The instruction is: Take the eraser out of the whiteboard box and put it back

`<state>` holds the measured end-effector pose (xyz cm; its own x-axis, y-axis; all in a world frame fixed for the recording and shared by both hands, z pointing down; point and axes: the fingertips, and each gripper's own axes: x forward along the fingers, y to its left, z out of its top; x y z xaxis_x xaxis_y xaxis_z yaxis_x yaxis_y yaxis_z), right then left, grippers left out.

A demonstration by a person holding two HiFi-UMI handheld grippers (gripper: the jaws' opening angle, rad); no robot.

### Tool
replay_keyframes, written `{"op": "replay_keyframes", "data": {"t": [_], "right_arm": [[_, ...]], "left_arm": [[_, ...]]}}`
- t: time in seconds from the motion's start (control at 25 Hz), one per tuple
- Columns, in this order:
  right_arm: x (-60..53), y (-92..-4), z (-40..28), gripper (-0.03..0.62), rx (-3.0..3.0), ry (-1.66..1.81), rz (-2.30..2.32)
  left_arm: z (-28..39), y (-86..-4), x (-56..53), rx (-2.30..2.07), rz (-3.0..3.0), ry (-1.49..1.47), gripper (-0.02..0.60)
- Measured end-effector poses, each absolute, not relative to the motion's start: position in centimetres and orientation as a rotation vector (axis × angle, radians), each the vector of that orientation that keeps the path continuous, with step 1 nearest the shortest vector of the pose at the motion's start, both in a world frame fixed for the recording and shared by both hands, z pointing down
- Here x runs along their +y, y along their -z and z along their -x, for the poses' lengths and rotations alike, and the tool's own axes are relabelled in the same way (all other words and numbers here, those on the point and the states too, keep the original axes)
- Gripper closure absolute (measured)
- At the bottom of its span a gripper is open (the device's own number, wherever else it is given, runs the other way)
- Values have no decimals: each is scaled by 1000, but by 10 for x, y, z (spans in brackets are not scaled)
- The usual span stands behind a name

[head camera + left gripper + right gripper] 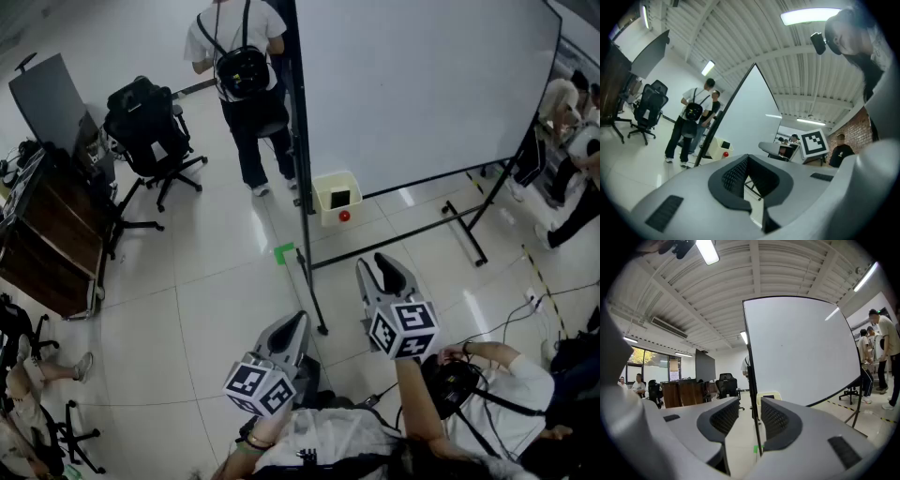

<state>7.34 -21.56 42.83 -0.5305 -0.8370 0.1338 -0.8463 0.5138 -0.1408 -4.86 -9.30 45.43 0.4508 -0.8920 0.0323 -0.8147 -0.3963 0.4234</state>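
- Jaws of the right gripper stand partly apart, with nothing between them.
- Jaws of the left gripper touch at the tips (empty too).
- From the right gripper, the cream box hangs at 11 o'clock on the whiteboard stand.
- A dark bit shows in the box; eraser or not, I cannot tell.

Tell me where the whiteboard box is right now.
In the head view the cream whiteboard box sits at the whiteboard's lower left corner, just right of the stand's upright post, with a person wearing a backpack standing to its upper left.
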Motion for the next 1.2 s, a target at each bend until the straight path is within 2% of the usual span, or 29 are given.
{"op": "replay_keyframes", "data": {"t": [0.08, 0.28, 0.48, 0.68, 0.76, 0.84, 0.92, 1.2], "right_arm": [[-254, -430, -66, 366, -2677, -300, -1517], [-342, -452, -51, 350, -2567, -317, -1570], [-410, -488, -28, 252, -2452, -394, -1561], [-450, -522, -15, 253, -2313, -395, -1525], [-457, -535, -14, 295, -2275, -401, -1506], [-458, -542, -12, 289, -2273, -414, -1483], [-456, -544, -9, 316, -2303, -436, -1470], [-455, -543, -10, 318, -2292, -491, -1473]], "left_arm": [[59, -453, -108, -1451, -2326, 288, 594], [84, -442, -153, -1463, -2341, 309, 595], [114, -425, -204, -1475, -2369, 337, 595], [128, -420, -252, -1444, -2380, 346, 594], [127, -422, -268, -1411, -2386, 343, 595], [125, -423, -281, -1381, -2395, 344, 594], [123, -424, -293, -1361, -2402, 349, 594], [114, -425, -319, -1295, -2424, 336, 594]]}}
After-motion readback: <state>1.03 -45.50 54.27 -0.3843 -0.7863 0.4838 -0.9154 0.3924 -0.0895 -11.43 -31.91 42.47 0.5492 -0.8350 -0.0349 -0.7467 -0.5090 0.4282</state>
